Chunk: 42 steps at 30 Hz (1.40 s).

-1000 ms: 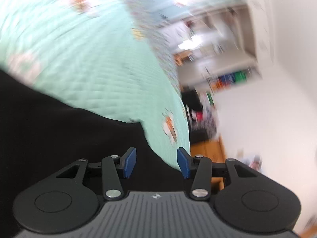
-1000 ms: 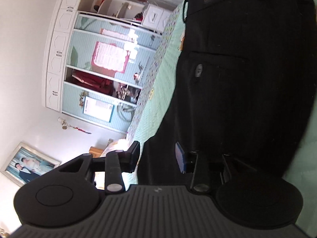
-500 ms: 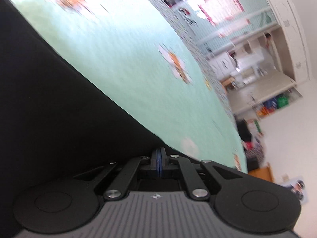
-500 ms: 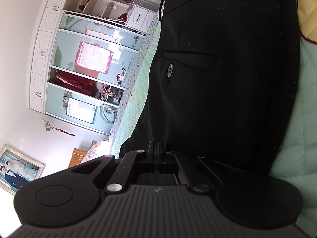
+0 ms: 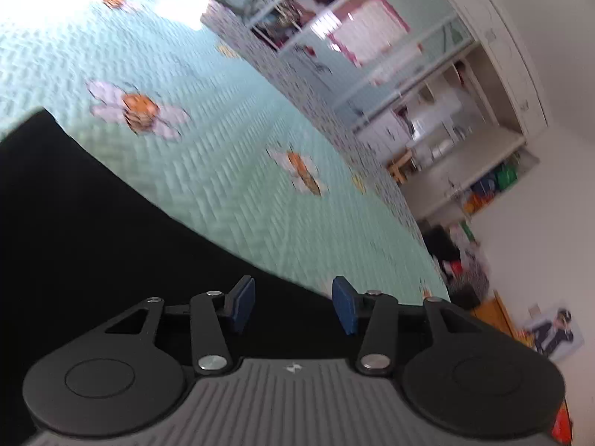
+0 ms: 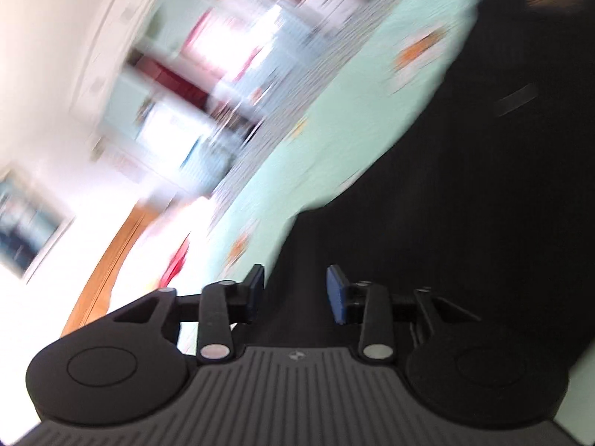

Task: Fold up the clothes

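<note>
A pair of black trousers (image 5: 93, 223) lies flat on a mint-green quilted bedspread (image 5: 241, 186) with flower patches. My left gripper (image 5: 293, 304) hovers over the trousers' edge. Its jaws are opening, and its blue pads (image 5: 243, 304) press on nothing; only black cloth shows behind the gap. The right wrist view is blurred by motion. It shows the trousers (image 6: 483, 186) filling the right side on the bedspread (image 6: 353, 130). My right gripper (image 6: 296, 293) is over a corner of the cloth, jaws opening, with nothing pinched between the pads.
The bed's far edge runs diagonally, with a white wardrobe and open shelves (image 5: 409, 93) beyond it. A framed photo (image 5: 554, 334) hangs on the white wall at lower right. A curved wooden piece (image 6: 111, 252) shows blurred at the left of the right wrist view.
Both grippers stood open a second ago, were shut at the cloth's edge half a second ago, and stand open again. Both views have swung, and the right one has rolled and blurred.
</note>
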Each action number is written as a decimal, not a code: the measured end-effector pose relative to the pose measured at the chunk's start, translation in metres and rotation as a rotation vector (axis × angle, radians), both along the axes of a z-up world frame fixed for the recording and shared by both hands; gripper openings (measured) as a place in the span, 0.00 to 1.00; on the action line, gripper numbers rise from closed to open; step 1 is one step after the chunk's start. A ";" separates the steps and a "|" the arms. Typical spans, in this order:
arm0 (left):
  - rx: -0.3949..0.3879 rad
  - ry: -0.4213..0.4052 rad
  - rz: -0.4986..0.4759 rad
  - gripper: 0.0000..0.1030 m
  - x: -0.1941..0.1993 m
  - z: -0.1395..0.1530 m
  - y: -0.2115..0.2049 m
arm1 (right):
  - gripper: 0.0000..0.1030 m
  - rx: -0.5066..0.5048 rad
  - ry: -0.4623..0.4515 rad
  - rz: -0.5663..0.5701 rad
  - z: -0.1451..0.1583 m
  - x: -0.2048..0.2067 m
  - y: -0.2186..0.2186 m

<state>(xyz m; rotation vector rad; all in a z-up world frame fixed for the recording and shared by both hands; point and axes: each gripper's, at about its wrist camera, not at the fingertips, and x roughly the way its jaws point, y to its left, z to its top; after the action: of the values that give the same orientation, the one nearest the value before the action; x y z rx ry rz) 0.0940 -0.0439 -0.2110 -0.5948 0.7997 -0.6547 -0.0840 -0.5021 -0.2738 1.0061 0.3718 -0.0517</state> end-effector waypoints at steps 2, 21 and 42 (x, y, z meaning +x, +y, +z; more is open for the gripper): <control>0.045 0.001 -0.040 0.47 0.002 -0.019 -0.011 | 0.51 0.087 0.002 0.132 -0.006 0.024 0.031; 0.007 -0.134 0.272 0.64 0.029 0.017 0.150 | 0.01 0.151 0.248 0.107 -0.061 0.054 0.064; 0.216 -0.223 0.013 0.22 0.066 -0.001 0.136 | 0.00 0.129 0.263 0.092 -0.064 0.049 0.062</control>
<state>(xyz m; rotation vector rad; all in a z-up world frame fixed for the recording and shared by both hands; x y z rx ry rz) 0.1603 0.0920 -0.2115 -0.3240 0.6461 -0.6014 -0.0349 -0.4399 -0.3374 1.1119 0.6684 -0.0778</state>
